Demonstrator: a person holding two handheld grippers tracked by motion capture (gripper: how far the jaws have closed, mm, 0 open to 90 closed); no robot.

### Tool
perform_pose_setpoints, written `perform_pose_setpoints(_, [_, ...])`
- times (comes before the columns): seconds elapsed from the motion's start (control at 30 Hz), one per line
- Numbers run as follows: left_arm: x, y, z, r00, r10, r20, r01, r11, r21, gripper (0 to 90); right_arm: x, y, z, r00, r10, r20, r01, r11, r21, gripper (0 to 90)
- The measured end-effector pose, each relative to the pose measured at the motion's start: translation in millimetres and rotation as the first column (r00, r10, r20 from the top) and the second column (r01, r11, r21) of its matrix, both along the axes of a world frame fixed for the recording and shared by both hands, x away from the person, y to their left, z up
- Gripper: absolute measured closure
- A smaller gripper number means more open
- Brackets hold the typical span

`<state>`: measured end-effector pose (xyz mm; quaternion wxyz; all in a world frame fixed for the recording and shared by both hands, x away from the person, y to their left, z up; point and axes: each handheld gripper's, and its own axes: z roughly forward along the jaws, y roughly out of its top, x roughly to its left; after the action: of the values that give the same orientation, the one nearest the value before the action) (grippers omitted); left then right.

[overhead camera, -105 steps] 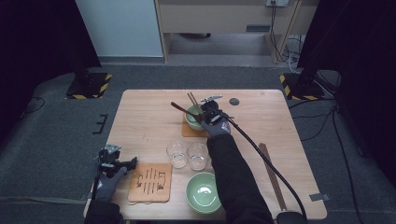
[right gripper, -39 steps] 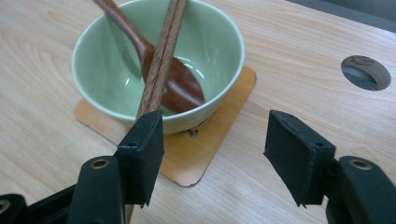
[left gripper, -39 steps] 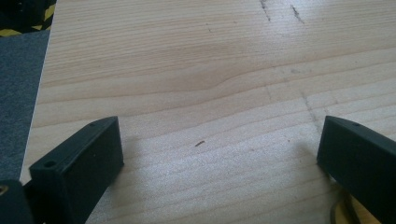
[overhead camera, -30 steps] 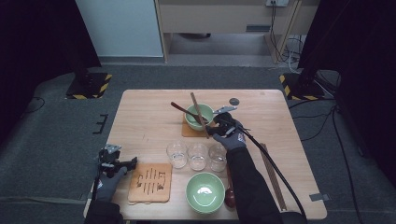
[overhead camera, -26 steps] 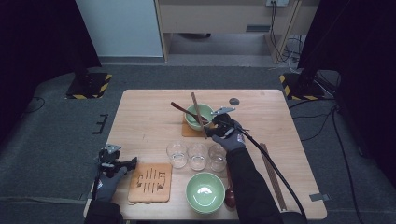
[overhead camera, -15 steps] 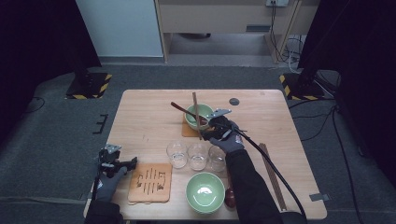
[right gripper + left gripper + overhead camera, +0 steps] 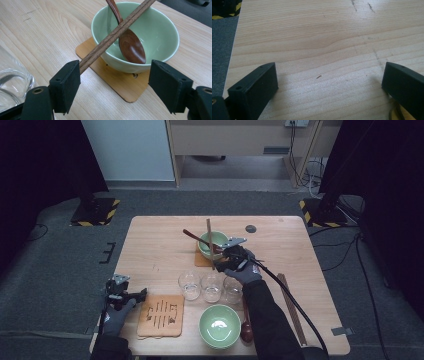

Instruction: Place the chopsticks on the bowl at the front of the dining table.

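From the high view, the right tongs (image 7: 223,261) sit just at the near side of the far green bowl (image 7: 212,245), where a wooden chopstick (image 7: 210,242) lies across the rim and a dark wooden spoon (image 7: 196,238) leans out to the far left; the bowl stands on a small coaster (image 7: 201,259), and three glasses (image 7: 211,286) stand in a row just behind the hand. Their jaws have just been opening, so the chopstick is likely let go, and the risk here is that a long stick balanced on a rim rolls or tips off as the hand draws back, or that the sleeve brushes the glasses. The left tongs (image 7: 131,296) rest at the near left edge of the bench (image 7: 155,245), beside a slotted wooden trivet (image 7: 161,315), well apart from the work. In the left gripper view the jaws stand wide over bare bench (image 7: 312,37) with nothing between them, so little can go wrong there. In the right gripper view the jaws stand wide; the chopstick (image 7: 112,33) runs down from the bowl (image 7: 160,32) rim and its lower end lies against the left pad (image 7: 66,85), over the spoon (image 7: 131,47). Pulling away sideways could drag that end, levering the stick off the rim and jolting the spoon or bowl on the coaster (image 7: 117,85); the glass (image 7: 15,82) is close by.
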<state>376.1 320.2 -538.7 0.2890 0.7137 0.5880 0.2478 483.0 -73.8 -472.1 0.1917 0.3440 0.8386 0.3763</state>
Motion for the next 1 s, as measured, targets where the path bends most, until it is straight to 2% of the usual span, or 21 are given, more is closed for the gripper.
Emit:
perform_pose_setpoints(0.2, [0.0, 0.0, 0.0, 1.0000, 0.000, 0.000, 0.000, 1.0000, 0.000, 0.0, -0.8, 0.3, 1.3, 0.9996, 0.021, 0.017, -0.021, 0.9998, -0.004, 24.4])
perform_pose_setpoints(0.5, [0.0, 0.0, 0.0, 1.0000, 0.000, 0.000, 0.000, 1.0000, 0.000, 0.0, 0.2, -0.9, 3.0, 0.9999, 0.010, 0.009, -0.010, 1.0000, 0.000, 23.4])
perform_pose_setpoints(0.6, [0.0, 0.0, 0.0, 1.0000, 0.000, 0.000, 0.000, 1.0000, 0.000, 0.0, 1.3, -2.9, 5.1, 0.9999, -0.012, 0.010, 0.012, 0.9999, 0.007, 23.1])
perform_pose_setpoints(0.77, [0.0, 0.0, 0.0, 1.0000, 0.000, 0.000, 0.000, 1.0000, 0.000, 0.0, 4.7, -10.3, 16.1, 0.9976, -0.069, 0.005, 0.068, 0.9954, 0.067, 20.2])
perform_pose_setpoints(0.9, [0.0, 0.0, 0.0, 1.0000, 0.000, 0.000, 0.000, 1.0000, 0.000, 0.0, 7.6, -17.8, 27.1, 0.9951, -0.098, 0.016, 0.095, 0.9869, 0.131, 18.8])
perform_pose_setpoints(0.97, [0.0, 0.0, 0.0, 1.0000, 0.000, 0.000, 0.000, 1.0000, 0.000, 0.0, 9.0, -21.0, 31.3, 0.9934, -0.114, 0.015, 0.110, 0.9834, 0.144, 16.5])
perform_pose_setpoints(1.0, [0.0, 0.0, 0.0, 1.0000, 0.000, 0.000, 0.000, 1.0000, 0.000, 0.0, 10.2, -21.3, 34.2, 0.9929, -0.119, 0.006, 0.117, 0.9840, 0.134, 14.3])
